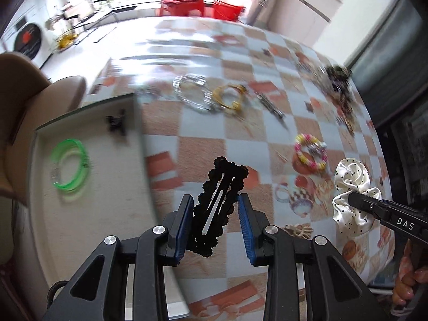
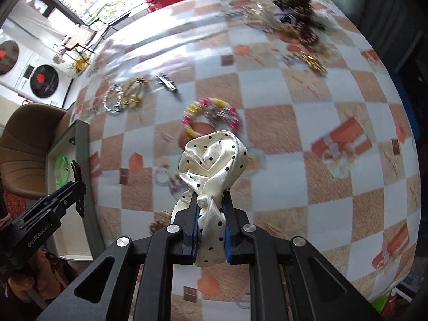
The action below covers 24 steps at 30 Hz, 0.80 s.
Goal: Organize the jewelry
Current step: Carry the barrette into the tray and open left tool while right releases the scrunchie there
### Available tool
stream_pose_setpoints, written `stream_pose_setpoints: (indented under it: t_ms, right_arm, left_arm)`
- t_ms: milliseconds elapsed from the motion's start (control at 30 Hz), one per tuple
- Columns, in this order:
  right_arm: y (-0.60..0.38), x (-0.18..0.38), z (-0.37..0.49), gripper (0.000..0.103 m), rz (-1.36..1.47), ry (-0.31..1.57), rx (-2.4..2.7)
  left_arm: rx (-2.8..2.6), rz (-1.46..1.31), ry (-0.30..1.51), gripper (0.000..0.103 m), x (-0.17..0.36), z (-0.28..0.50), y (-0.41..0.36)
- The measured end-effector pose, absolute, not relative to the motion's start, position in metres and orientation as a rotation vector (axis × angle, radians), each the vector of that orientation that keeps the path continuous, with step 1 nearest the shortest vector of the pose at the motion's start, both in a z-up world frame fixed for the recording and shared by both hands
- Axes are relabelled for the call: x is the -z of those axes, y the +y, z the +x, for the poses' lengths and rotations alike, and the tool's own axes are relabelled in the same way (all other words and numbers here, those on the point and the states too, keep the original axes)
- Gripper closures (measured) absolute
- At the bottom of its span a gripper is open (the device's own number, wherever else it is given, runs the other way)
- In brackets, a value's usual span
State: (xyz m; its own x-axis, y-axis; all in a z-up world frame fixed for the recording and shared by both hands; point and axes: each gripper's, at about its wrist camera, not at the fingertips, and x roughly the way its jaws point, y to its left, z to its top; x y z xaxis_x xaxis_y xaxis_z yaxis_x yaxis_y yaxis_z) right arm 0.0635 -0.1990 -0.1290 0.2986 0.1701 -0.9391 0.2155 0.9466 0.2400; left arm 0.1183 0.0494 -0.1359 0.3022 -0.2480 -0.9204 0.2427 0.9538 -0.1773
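Note:
A black scalloped hair clip (image 1: 222, 182) is off the checked tablecloth, with my left gripper (image 1: 215, 197) shut on it between the blue pads. It hangs just right of a white tray (image 1: 88, 214), which holds green bangles (image 1: 71, 165) and a small black claw clip (image 1: 116, 123). My right gripper (image 2: 210, 195) is shut on a cream satin scrunchie with black dots (image 2: 211, 155), lifted above the table. The left wrist view shows that scrunchie (image 1: 350, 176) and the right gripper (image 1: 355, 198) at the right. The right wrist view shows the left gripper (image 2: 77, 187) beside the tray's rim (image 2: 83, 144).
Loose on the cloth lie a silver bracelet (image 1: 190, 93), a yellow bracelet (image 1: 230, 97), a metal bar clip (image 1: 270, 105), a pink and yellow bead bracelet (image 1: 310, 153), a checked hair tie (image 1: 299, 198) and a dark bow pile (image 2: 297, 16). A brown chair (image 1: 16, 93) stands left.

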Motion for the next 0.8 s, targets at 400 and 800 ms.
stream_pose_setpoints:
  t_ms: [400,800]
  right_arm:
    - [-0.099,0.109,0.118,0.087,0.223,1.233,-0.198]
    - [0.019,0.120,0.162,0.087,0.106,1.232,-0.435]
  left_arm:
    - [0.083,-0.127,1.189,0.066,0.132,0.119,0.157]
    - [-0.075,-0.195,1.251,0.066,0.175,0.116,0.224]
